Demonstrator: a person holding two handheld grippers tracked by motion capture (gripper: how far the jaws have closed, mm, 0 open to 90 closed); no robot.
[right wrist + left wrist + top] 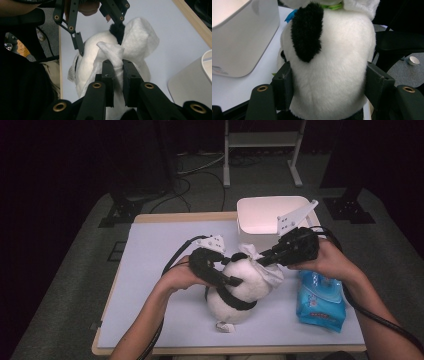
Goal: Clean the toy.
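The toy panda [240, 287] lies near the front edge of the table [150, 250], about the middle. The left gripper [227, 279] squeezes its soft body from both sides. The right gripper [264, 261] pinches a white wipe [113, 56] against the panda's head.

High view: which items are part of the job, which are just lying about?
In the job:
- panda plush, clamped at the body by the left gripper
- white wipe, pinched by the right gripper, draped on the panda's head

Lying about:
- white bin
- blue wipes pack
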